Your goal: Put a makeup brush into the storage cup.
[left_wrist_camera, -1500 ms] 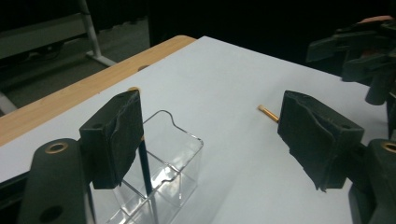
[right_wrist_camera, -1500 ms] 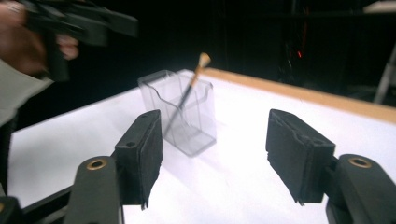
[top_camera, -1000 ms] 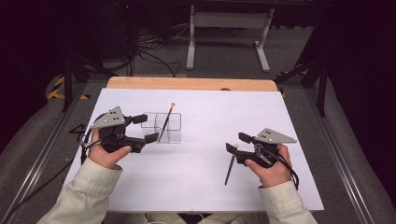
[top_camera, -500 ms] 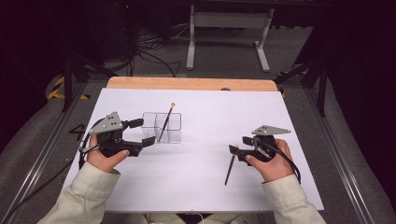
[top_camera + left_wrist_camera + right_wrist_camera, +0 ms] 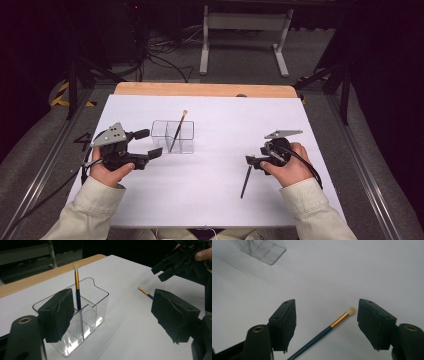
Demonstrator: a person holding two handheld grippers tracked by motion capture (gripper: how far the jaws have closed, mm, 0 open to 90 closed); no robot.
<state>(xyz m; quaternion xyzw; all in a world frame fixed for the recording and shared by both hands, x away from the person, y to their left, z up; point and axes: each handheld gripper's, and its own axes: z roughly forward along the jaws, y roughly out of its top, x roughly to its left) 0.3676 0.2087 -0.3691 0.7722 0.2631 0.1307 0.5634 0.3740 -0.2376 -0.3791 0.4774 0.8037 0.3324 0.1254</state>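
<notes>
A clear plastic two-compartment box (image 5: 172,136) stands on the white table, with a dark-handled brush (image 5: 177,131) leaning upright in it, pale tip up. My left gripper (image 5: 149,143) is open just left of the box; in the left gripper view the box (image 5: 75,322) and its brush (image 5: 77,287) sit by the left jaw. A second brush (image 5: 245,182) lies flat on the table. My right gripper (image 5: 252,162) hovers open at its bristle end. In the right gripper view that brush (image 5: 324,331) lies between the spread jaws, untouched.
The white table sheet (image 5: 215,200) ends in a wooden strip (image 5: 200,90) at the far edge. Beyond it are a metal stand (image 5: 245,30) and cables on the floor. In the left gripper view the right gripper (image 5: 172,265) shows at the top right.
The left gripper has drawn slightly back from the box toward the person. The right hand has tipped a little over the lying brush. Both brushes and the box stay put.
</notes>
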